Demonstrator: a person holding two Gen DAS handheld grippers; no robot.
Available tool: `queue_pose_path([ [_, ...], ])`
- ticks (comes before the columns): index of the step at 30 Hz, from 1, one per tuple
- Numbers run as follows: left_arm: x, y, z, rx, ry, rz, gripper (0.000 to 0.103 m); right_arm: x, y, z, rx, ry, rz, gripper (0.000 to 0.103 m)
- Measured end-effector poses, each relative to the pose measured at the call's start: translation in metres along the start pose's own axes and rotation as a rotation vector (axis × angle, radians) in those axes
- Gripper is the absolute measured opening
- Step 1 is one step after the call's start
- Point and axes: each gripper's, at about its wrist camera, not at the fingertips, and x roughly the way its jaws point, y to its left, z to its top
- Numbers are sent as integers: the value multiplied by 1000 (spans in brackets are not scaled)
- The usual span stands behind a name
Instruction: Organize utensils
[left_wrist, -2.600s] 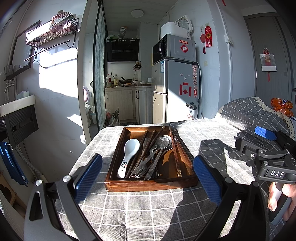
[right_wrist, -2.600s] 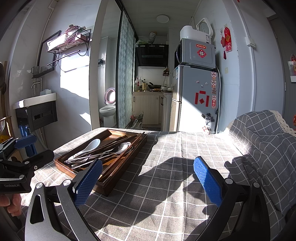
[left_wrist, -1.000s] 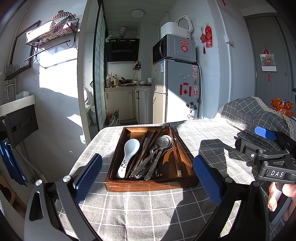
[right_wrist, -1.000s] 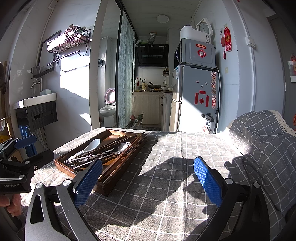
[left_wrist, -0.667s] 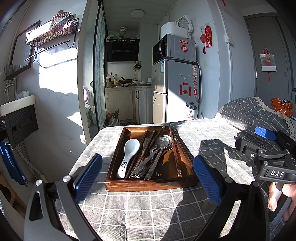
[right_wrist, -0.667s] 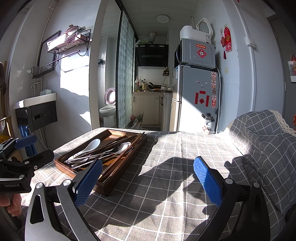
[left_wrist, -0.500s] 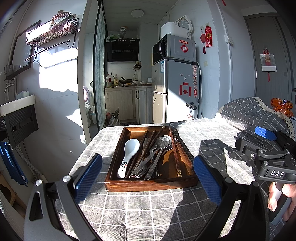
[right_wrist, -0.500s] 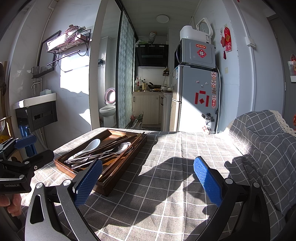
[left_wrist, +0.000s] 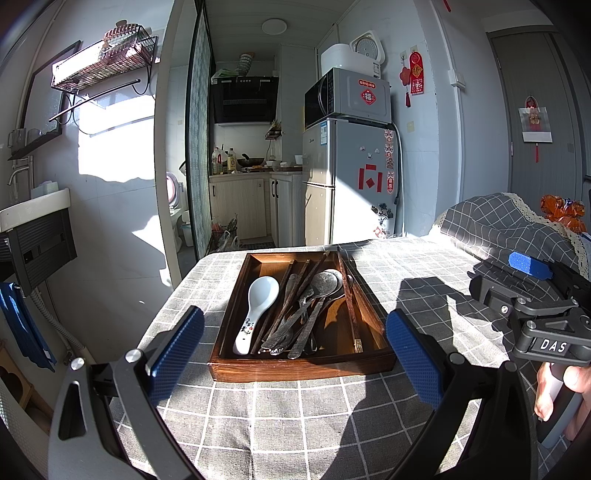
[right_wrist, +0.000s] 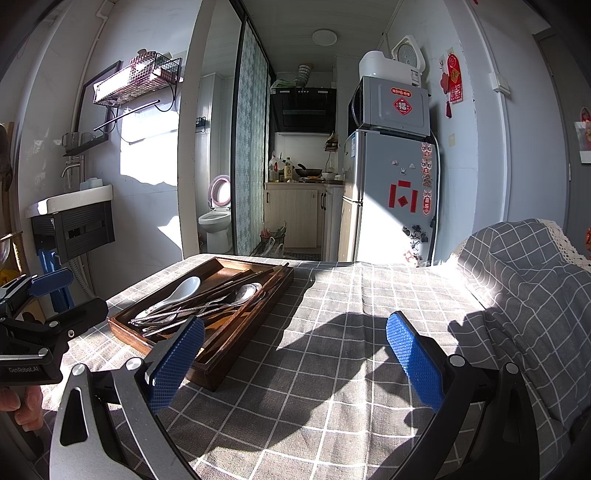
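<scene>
A wooden tray (left_wrist: 303, 367) sits on the grey checked tablecloth (left_wrist: 280, 417). It holds a white ceramic spoon (left_wrist: 258, 310), a metal spoon (left_wrist: 325, 282), dark chopsticks (left_wrist: 349, 295) and other metal utensils, all jumbled. My left gripper (left_wrist: 294, 352) is open and empty, just in front of the tray's near edge. My right gripper (right_wrist: 294, 354) is open and empty over the cloth, to the right of the tray (right_wrist: 221, 363). The white spoon (right_wrist: 181, 288) also shows in the right wrist view.
The table's left edge drops to the floor by a wall sink (left_wrist: 33, 206). A covered cushion (right_wrist: 524, 280) rises at the right. A fridge (left_wrist: 351, 181) and kitchen stand beyond the table's far end. The right gripper's body (left_wrist: 532, 314) shows at the left view's right.
</scene>
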Motion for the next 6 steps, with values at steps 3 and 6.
queue_pose_path([
  [3, 0, 0, 0, -1, 0, 1, 100, 0, 0, 0, 0, 0, 0, 100],
  [6, 0, 0, 0, -3, 1, 4, 100, 0, 0, 0, 0, 0, 0, 100],
])
